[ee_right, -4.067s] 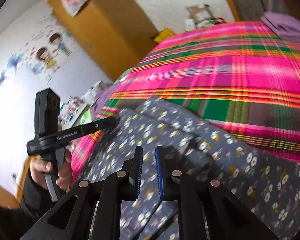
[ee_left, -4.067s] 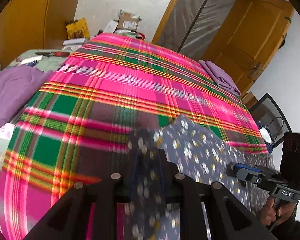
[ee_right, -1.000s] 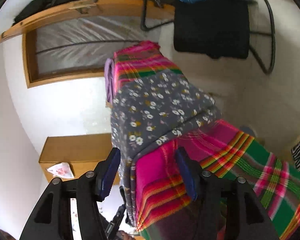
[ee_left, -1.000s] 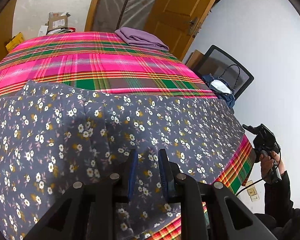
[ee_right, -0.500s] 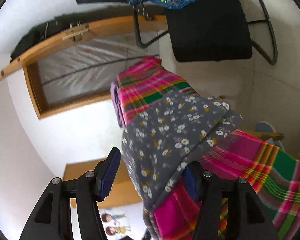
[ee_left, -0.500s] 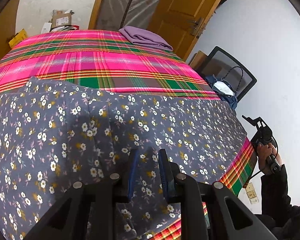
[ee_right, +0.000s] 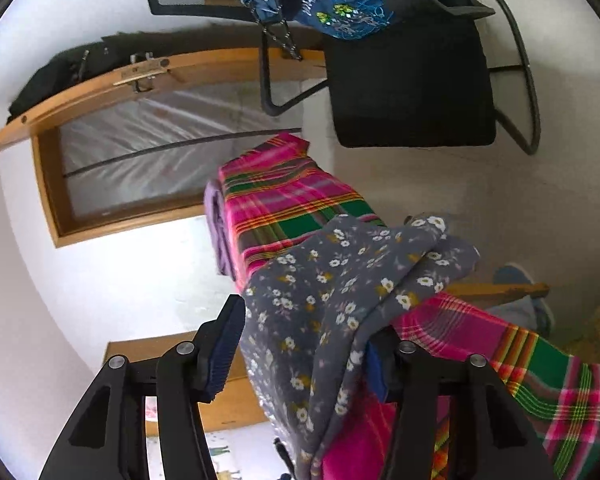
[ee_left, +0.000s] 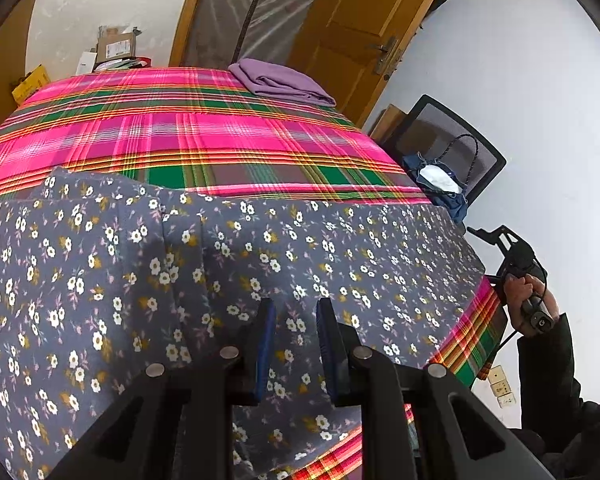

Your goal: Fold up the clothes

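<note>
A grey floral garment point(ee_left: 300, 248) lies spread across the near half of a bed with a pink plaid blanket point(ee_left: 220, 132). My left gripper point(ee_left: 296, 332) points down at its near part, pads a little apart with floral cloth filling the gap, and it looks pinched. The right gripper point(ee_left: 490, 236), held in a hand point(ee_left: 520, 292), is at the bed's right corner. In the right wrist view the garment's corner point(ee_right: 320, 280) lies between the wide jaws of the right gripper point(ee_right: 300, 356), which are closing. The cloth drapes over one finger, and the other pad point(ee_right: 224, 344) stands clear.
A folded purple cloth point(ee_left: 280, 80) lies at the bed's far right corner. A black chair point(ee_left: 460, 152) with a blue bag point(ee_left: 440, 188) stands right of the bed, near a wooden door point(ee_left: 360, 20). Cardboard boxes point(ee_left: 116, 46) are stacked behind the bed.
The right gripper has rolled and moved in on the garment's corner, which now sits between its jaws and over one finger. The jaws have narrowed slightly. The left gripper has not moved.
</note>
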